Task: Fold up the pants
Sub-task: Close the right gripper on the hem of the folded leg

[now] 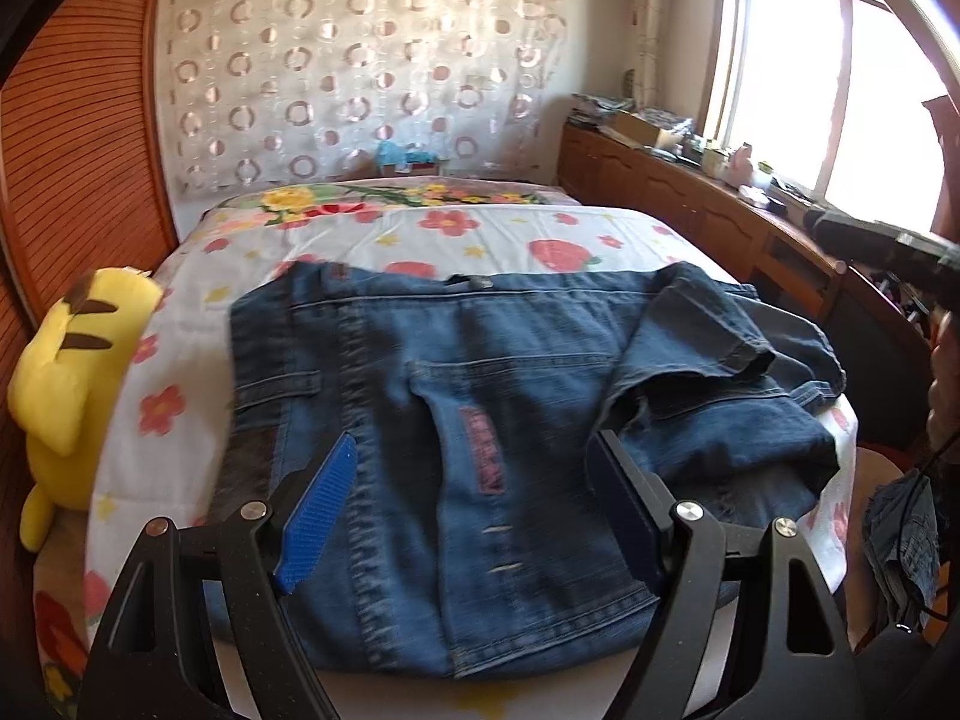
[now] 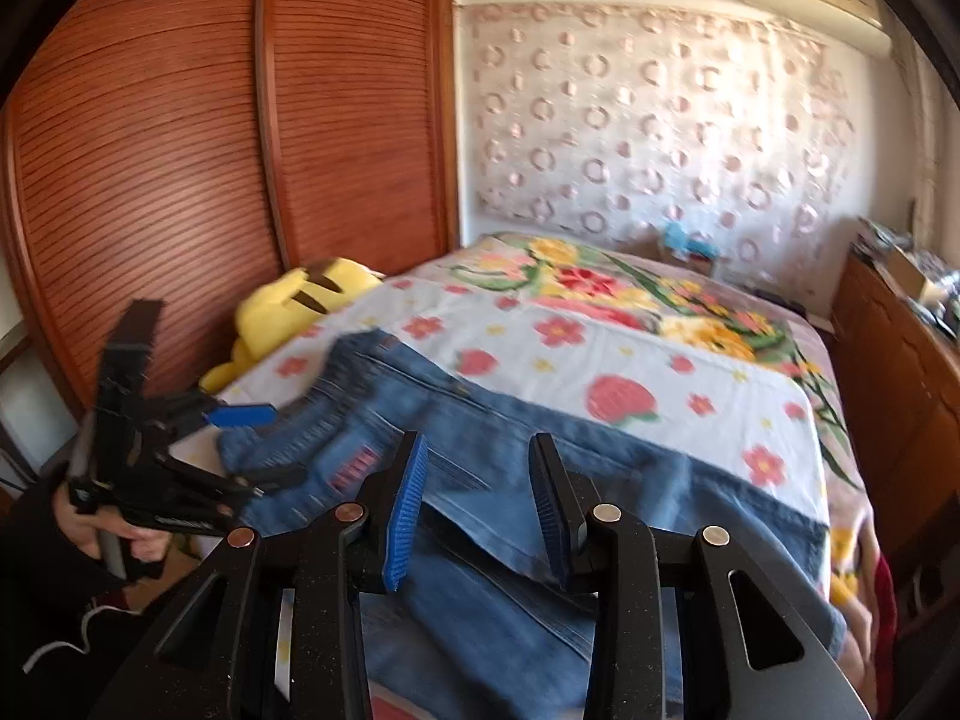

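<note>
The jeans (image 1: 480,396) lie on the bed (image 1: 516,234) just ahead of and under both empty, spread claws, left claw (image 1: 474,480) and right claw (image 2: 480,510), so folding looks midway; next, grip the bunched leg (image 1: 720,372) and smooth it over.

A: The faded blue denim pants (image 1: 480,420) carry a pink-striped patch at centre. What lies under them?

B: A white cotton bedsheet (image 1: 510,234) printed with red flowers, strawberries and small yellow stars.

A: At nine o'clock?

B: A bright yellow plush toy with dark brown stripes (image 1: 66,372).

A: And twelve?

B: A white wall hanging patterned with pink rings (image 1: 360,72).
</note>
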Motion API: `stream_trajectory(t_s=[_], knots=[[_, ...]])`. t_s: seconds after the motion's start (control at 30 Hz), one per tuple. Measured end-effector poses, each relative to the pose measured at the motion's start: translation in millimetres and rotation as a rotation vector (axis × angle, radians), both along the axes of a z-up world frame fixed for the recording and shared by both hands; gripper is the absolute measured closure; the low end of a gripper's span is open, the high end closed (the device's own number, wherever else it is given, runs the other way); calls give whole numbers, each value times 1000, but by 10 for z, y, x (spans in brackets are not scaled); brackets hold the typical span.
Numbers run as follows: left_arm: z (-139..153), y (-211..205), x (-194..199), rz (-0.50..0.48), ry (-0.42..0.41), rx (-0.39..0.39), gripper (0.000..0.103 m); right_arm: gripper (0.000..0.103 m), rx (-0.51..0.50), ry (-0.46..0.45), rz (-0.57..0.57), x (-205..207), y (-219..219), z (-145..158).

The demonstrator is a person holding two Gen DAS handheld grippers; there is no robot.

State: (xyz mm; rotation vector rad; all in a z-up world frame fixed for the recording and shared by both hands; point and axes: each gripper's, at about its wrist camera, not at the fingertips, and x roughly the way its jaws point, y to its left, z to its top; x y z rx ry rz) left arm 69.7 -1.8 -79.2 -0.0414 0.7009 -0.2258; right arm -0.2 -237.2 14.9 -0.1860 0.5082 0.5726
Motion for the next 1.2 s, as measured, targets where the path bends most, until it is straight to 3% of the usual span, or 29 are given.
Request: stream_trajectory(t_s=[0.1, 0.23, 0.5, 0.77, 0.83, 0.87, 0.93, 1.03, 1.2], knots=[[0, -132, 79, -34, 3, -3, 23, 59, -23, 20, -53, 27, -137, -120], [-11, -293, 173, -97, 9, -33, 26, 58, -20, 80, -101, 92, -262, -279], [-188, -552, 315, -223, 88, -66, 62, 56, 12, 207, -152, 291, -344, -533], [-316, -555, 358, -200, 116, -49, 63, 55, 52, 248, -151, 352, -300, -546], [-309, -568, 340, -209, 104, -47, 83, 55, 64, 245, -133, 354, -291, -528], [-300, -587, 321, -219, 96, -47, 86, 55, 70, 243, -121, 383, -296, -546], [-273, -623, 279, -239, 81, -33, 94, 69, 88, 244, -95, 440, -309, -610], [-189, -603, 225, -248, 67, -45, 95, 88, 125, 253, -60, 492, -328, -603], [87, -455, 102, -244, 11, -78, 96, 96, 156, 190, 4, 484, -301, -394]])
